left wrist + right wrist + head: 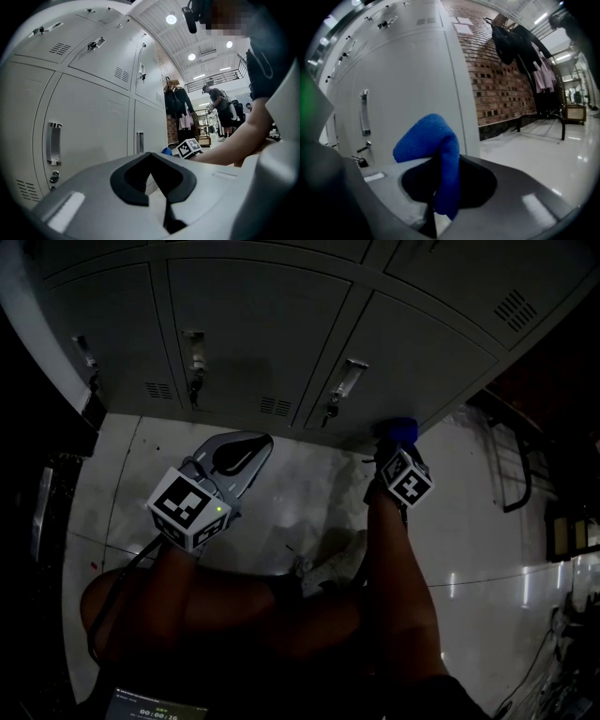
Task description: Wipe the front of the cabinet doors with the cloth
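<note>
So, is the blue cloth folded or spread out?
Folded: the blue cloth bends over itself, pinched in the right gripper.

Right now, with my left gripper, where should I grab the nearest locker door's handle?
Probably mid-length on the handle, coming at the door front-on with jaws closing across its narrow width: it is a tall upright strip. The left gripper is shut, so open it first.

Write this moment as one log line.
left gripper: jaws shut, empty | right gripper: jaws shut on blue cloth | cloth: near cabinet door, contact unclear
</note>
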